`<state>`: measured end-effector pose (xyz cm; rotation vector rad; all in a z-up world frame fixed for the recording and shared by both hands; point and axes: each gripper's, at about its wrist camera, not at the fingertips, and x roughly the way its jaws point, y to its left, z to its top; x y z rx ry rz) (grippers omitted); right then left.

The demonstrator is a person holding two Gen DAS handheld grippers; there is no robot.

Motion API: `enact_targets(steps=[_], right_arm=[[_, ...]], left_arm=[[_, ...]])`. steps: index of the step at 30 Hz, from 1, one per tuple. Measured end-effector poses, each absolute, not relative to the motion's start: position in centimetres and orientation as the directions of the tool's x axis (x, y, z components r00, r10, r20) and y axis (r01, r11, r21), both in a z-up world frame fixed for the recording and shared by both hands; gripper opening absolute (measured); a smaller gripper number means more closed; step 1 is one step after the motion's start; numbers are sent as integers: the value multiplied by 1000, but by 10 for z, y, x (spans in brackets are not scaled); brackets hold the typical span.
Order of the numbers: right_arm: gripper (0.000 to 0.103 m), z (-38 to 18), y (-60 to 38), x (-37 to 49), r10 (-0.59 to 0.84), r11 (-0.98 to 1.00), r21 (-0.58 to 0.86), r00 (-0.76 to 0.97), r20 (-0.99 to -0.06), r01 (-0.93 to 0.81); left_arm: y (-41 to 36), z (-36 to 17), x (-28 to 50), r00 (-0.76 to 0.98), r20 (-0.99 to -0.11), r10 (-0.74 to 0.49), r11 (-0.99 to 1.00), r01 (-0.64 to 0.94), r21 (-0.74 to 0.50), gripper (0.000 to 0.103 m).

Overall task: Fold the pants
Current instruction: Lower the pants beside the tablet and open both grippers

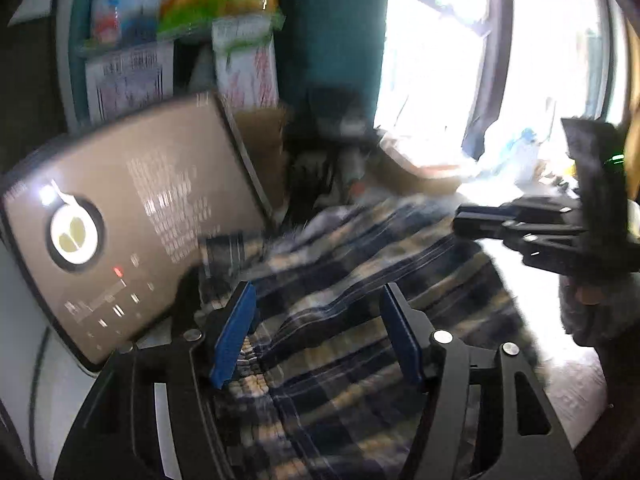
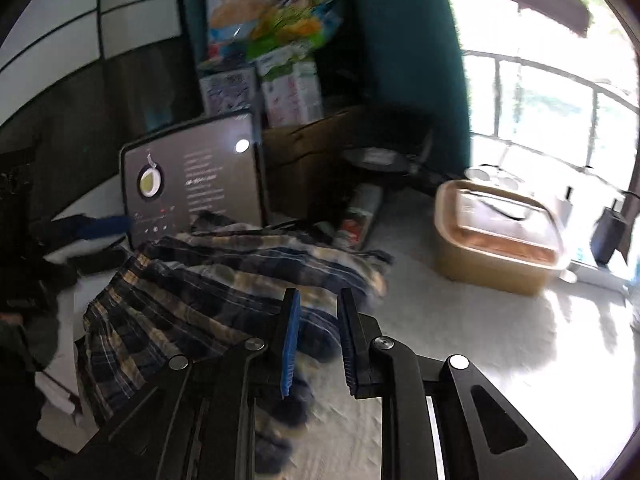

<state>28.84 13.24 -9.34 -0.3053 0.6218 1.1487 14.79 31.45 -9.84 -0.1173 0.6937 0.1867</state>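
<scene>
A white textured table [image 2: 460, 320] carries the plaid pants [image 2: 208, 280], spread rumpled at its left. A lidded tan container [image 2: 496, 248] sits well apart at the right; a grey box [image 2: 192, 176] stands behind the pants.

A lived-in room of a home is shown. Beyond the claw, plaid pants [image 2: 208, 280] are spread on a white textured bedcover [image 2: 460, 344]. Ahead and left, a brown appliance box [image 2: 192, 176] is propped upright, with snack bags [image 2: 296, 20] and cartons [image 2: 292, 92] stacked behind it against a teal wall [image 2: 408, 40]. To the right, a lidded storage tub [image 2: 496, 232] is set before a bright barred window [image 2: 552, 96].
</scene>
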Motion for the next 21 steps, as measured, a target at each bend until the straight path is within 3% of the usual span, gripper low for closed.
enact_targets(steps=[10,21], right_arm=[[20,-120,153,307,716,418,94,264,-646,-904],[20,-130,165,317,697,451,103,278,-661,-886]], left_arm=[[328,-121,172,677,-719,157,969,-245,-19,63],[331,-122,178,683,-713,156,966,-256,-34,63]])
